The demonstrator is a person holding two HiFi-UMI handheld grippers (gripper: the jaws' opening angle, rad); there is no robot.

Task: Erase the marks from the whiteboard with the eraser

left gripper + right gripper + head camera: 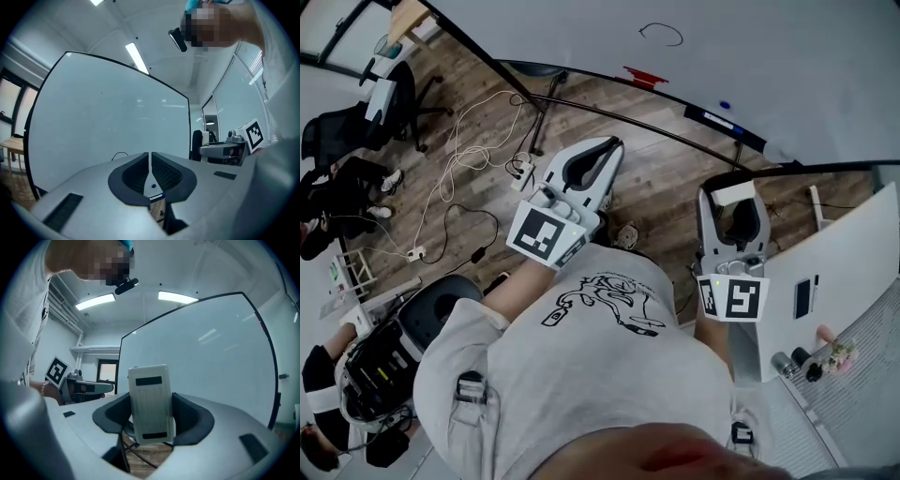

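The whiteboard (694,47) fills the top of the head view and bears a curved black mark (662,35). My right gripper (731,208) is shut on a white eraser (732,194), which stands upright between the jaws in the right gripper view (149,401), a short way off the whiteboard (201,362). My left gripper (612,145) is shut with nothing in it; its jaws meet in a thin line (150,158). The whiteboard (108,117) faces it, with the black mark (119,154) low down. Both grippers hover above the wooden floor, short of the board.
The board's tray holds a red object (645,75), a blue dot (724,105) and a marker (717,120). Cables (478,131) trail over the floor at left, near office chairs (356,122) and a seated person (337,187). A white panel (834,272) stands at right.
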